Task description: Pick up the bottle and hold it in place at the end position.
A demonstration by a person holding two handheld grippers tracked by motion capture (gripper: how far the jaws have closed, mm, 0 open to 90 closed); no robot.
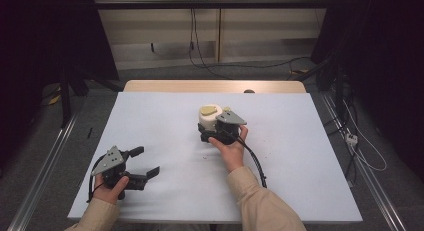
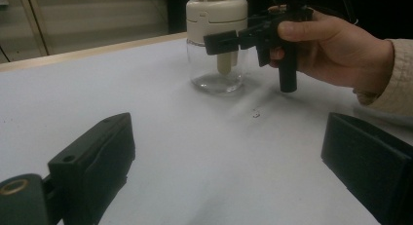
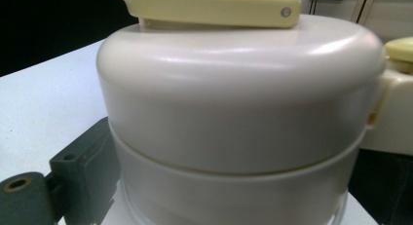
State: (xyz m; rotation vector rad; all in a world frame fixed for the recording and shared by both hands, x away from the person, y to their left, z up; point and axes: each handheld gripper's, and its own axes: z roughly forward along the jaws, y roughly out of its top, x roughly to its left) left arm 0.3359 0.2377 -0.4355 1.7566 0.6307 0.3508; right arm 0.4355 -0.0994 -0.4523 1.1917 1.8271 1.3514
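Left tool (image 1: 144, 166) released, jaws wide apart, resting low near the table's (image 1: 165, 141) near-left corner, right tool (image 1: 212, 132) grasping the cream-lidded glass jar (image 1: 211, 120), jar upright mid-table, slightly toward the far edge

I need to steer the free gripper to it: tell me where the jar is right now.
In the high view the jar stands near the middle of the white table, with the right gripper at it, and the left gripper apart from it near the table's front left.
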